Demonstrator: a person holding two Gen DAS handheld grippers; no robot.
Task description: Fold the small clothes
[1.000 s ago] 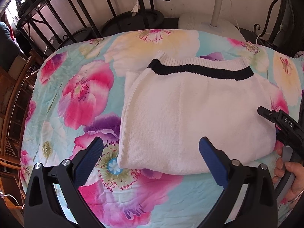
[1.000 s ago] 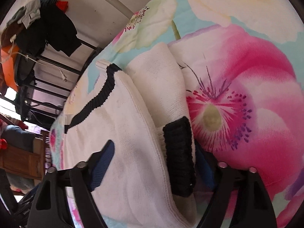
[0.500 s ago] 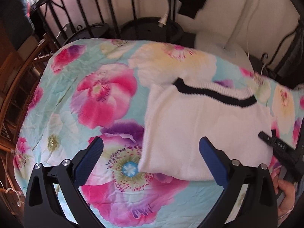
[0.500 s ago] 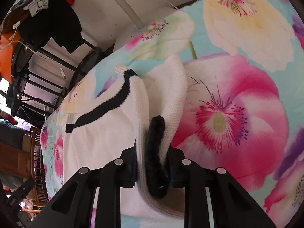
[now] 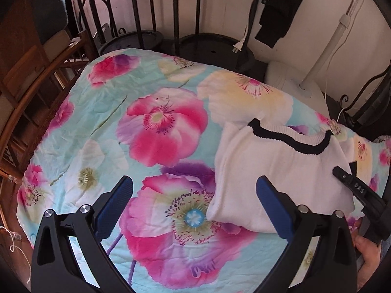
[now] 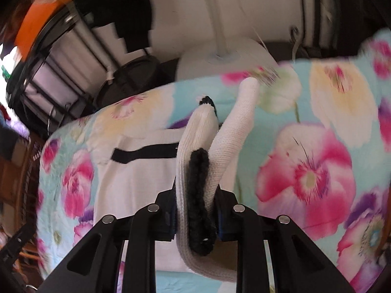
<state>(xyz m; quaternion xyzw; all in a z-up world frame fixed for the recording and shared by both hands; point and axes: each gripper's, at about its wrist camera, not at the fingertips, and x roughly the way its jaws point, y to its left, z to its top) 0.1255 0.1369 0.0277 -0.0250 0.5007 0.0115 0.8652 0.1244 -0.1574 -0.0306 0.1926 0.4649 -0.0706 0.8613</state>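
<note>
right claw: closed on a bunched fold of the white sweater, black cuff pinched between the blue pads; jaws have just closed down onto it, knit now squeezed tight between them
sleeve: rises ahead of the right claw in a raised loop, clear of the cloth below; view is motion-blurred
left claw: jaws spread wide, nothing between the pads, hanging above the floral cloth
sweater: lies ahead and to the right of the left claw, its near left corner just past the right-hand pad; black-striped collar at the far edge, away from the claw
sweater body, right view: flat, to the left of the right claw, black stripe running across it
floral cloth: turquoise with big pink, yellow and white poppies, covering the tabletop; open stretch ahead and left of the left claw
right claw, seen from left view: black tip marked with letters, reaching in over the sweater's right edge
hand: at the far lower right of the left view, gripping the right tool's handle
background: black metal railing and a white fan base beyond the far edge of the cloth; wooden chair off to the left
</note>
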